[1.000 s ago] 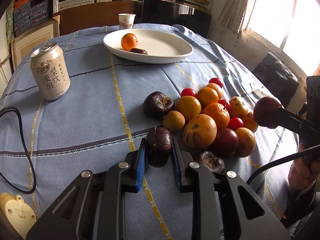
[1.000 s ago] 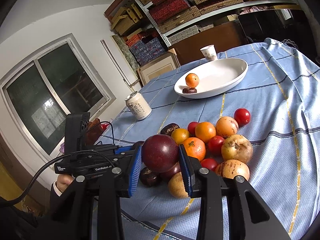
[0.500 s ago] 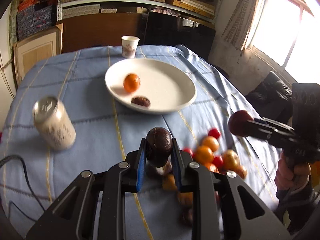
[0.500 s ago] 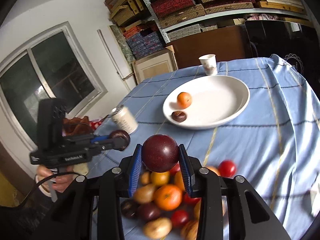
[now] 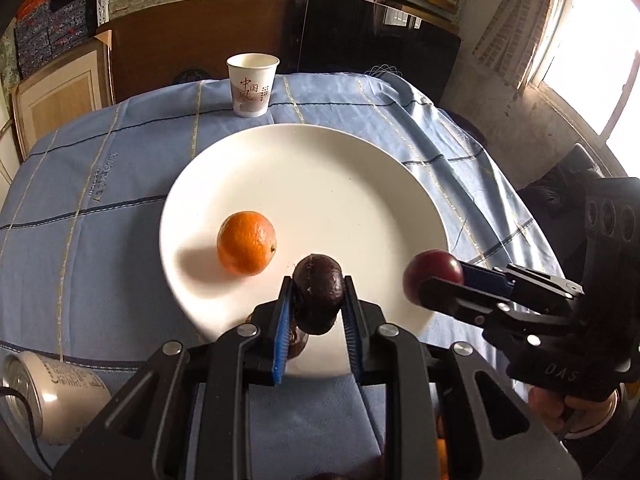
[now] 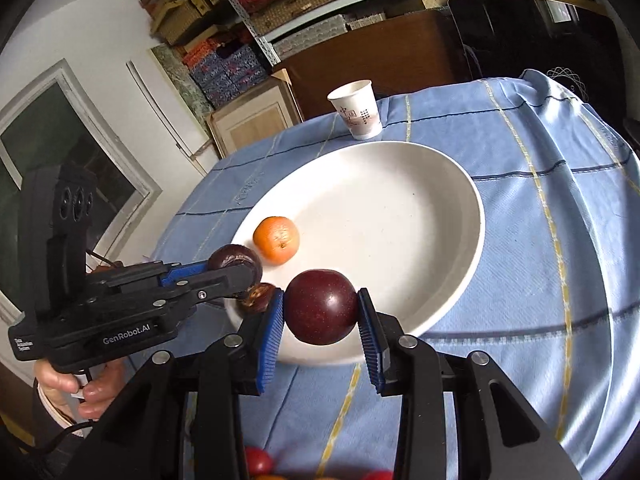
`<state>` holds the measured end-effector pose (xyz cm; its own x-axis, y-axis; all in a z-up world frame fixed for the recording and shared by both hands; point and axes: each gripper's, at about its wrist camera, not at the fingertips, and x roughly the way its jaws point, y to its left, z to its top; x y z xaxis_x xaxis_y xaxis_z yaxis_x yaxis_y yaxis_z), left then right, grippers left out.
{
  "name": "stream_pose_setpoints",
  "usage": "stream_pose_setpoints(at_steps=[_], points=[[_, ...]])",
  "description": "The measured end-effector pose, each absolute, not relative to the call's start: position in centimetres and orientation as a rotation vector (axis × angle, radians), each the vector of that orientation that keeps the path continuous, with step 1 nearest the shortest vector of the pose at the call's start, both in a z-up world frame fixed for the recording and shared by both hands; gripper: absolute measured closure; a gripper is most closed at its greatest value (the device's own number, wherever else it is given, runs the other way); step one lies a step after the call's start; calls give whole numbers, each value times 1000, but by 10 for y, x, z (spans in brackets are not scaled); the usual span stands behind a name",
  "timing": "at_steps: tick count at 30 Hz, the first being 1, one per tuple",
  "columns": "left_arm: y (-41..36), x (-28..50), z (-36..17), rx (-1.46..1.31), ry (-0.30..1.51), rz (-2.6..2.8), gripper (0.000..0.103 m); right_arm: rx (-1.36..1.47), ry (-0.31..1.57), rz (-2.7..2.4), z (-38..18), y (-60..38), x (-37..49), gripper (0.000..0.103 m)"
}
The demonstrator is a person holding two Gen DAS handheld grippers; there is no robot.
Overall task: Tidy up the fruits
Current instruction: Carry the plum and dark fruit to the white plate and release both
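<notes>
I had the left gripper pinching a dark wrinkled fruit over the white plate's near rim, "GenRobot.AI" on its side; the right gripper clamped a red plum beside it. An orange lay on the plate.

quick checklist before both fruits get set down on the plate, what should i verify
1. Left gripper shut on the wrinkled dark fruit: ok, both pads press its sides.
2. Right gripper shut on the dark red plum: ok, plum sits between both pads.
3. Both fruits over the plate: ok for the left; the plum is at the near rim, barely over it.
4. Free room on the plate: ok, only an orange and a small dark fruit lie near its edge.
5. The two grippers clear of each other: ok, a gap shows between them.
6. Height above the plate: cannot tell.
</notes>
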<state>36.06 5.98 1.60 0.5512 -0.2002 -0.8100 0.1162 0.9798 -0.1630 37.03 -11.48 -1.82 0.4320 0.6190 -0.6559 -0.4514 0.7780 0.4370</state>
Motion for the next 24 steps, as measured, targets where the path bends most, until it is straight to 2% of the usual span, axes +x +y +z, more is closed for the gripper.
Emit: stream_pose_setpoints(at_steps=[1, 3, 4, 5, 8, 11, 16, 21, 24], points=[[59, 365, 15, -91, 974, -180, 80, 209, 910, 670, -19, -113, 373, 65], [58, 369, 15, -87, 966, -167, 62, 219, 920, 665, -20, -112, 378, 58], [58, 368, 18, -85, 949, -153, 45, 228, 915, 669, -18, -113, 377, 56], [60, 363, 23, -90, 923, -141, 35, 232, 902, 675, -14, -115, 374, 55], [66, 341, 38, -105, 862, -126, 23, 195, 824, 697, 5, -125, 347, 49], [73, 301, 50, -123, 792, -117, 14, 200, 752, 730, 18, -145, 305, 46], [78, 218, 48, -157, 687, -110, 9, 179, 637, 772, 16, -173, 244, 41], [77, 163, 32, -108, 636, -71, 5, 21, 674, 767, 0, -181, 196, 39], [78, 155, 17, -62, 673, -15, 5, 97, 727, 707, -18, -200, 171, 39]])
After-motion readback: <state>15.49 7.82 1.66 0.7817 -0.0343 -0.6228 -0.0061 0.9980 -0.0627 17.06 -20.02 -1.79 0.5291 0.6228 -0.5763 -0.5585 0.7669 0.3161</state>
